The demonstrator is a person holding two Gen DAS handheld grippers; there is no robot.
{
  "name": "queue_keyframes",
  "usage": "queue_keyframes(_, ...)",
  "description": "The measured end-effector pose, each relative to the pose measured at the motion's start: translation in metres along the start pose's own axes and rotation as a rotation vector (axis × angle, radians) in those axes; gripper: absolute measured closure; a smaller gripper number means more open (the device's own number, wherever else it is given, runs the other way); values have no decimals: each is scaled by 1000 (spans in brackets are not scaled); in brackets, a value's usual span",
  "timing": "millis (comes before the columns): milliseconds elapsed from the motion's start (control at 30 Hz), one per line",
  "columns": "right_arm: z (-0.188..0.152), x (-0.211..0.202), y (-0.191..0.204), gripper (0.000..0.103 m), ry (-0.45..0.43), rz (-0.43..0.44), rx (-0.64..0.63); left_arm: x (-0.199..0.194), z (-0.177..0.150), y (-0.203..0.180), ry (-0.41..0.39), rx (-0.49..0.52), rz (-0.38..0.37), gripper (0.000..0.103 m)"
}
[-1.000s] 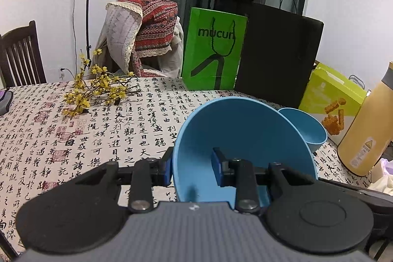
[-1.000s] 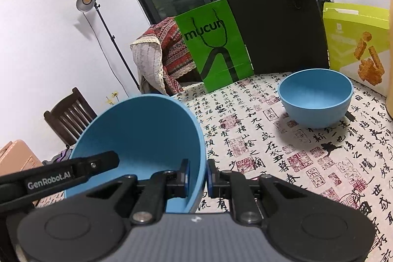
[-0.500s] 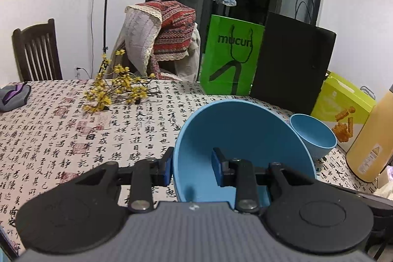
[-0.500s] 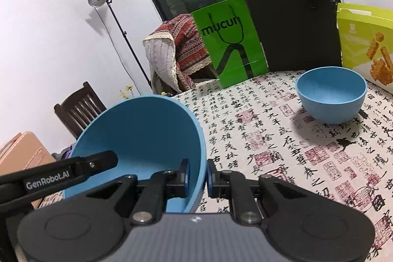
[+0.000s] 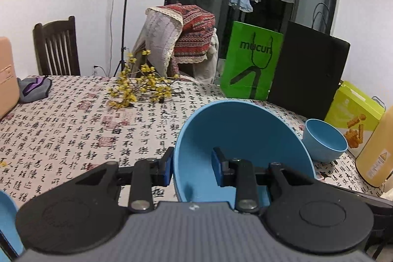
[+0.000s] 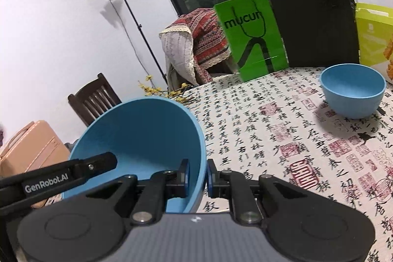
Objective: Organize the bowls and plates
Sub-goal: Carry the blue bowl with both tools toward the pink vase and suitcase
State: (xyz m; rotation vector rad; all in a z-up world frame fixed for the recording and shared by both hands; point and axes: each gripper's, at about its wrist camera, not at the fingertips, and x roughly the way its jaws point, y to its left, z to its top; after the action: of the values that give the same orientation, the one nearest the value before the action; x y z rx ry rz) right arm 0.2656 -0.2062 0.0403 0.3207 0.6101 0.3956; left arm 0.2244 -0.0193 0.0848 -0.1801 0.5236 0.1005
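A large blue bowl (image 5: 240, 136) hangs tilted above the table, held between both grippers. My left gripper (image 5: 191, 163) straddles its left rim, one pad on the outer wall and the other inside, shut on it. My right gripper (image 6: 197, 173) is shut tight on the right rim of the same large bowl (image 6: 145, 131). One of the left gripper's fingers (image 6: 98, 163) reaches into the bowl in the right wrist view. A small blue bowl (image 6: 352, 90) stands upright on the tablecloth at the far right, also visible from the left wrist (image 5: 324, 144).
The table (image 5: 73, 129) wears a calligraphy-print cloth. A yellow flower sprig (image 5: 142, 87), green bag (image 5: 250, 65), black bag (image 5: 309, 73), yellow-green box (image 5: 353, 107) and orange bottle (image 5: 375, 149) line its back and right. A blue edge (image 5: 7, 220) shows bottom left. A peach case (image 6: 29, 151) stands at left.
Both grippers have carried the large bowl leftward across the table. The small bowl and the bags have slid right in both views; the peach case has come into sight. Neither grip has changed.
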Motion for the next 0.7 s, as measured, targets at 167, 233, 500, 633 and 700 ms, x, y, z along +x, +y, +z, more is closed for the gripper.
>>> queue_keyframes(167, -3, 3, 12, 89, 10, 23, -13, -7, -1, 11, -8, -15, 22, 72)
queue_keyframes(233, -4, 4, 17, 89, 14, 32, -19, -10, -1, 16, -11, -19, 31, 72)
queue_keyframes(500, -8, 9, 36, 89, 30, 68, -40, -22, -3, 33, -21, -42, 70, 72)
queue_keyframes(633, -11, 11, 45, 89, 37, 87, -53, -28, -4, 42, -27, -54, 88, 72)
queue_keyframes(700, -12, 12, 51, 89, 41, 96, -59, -31, -4, 48, -30, -60, 97, 72)
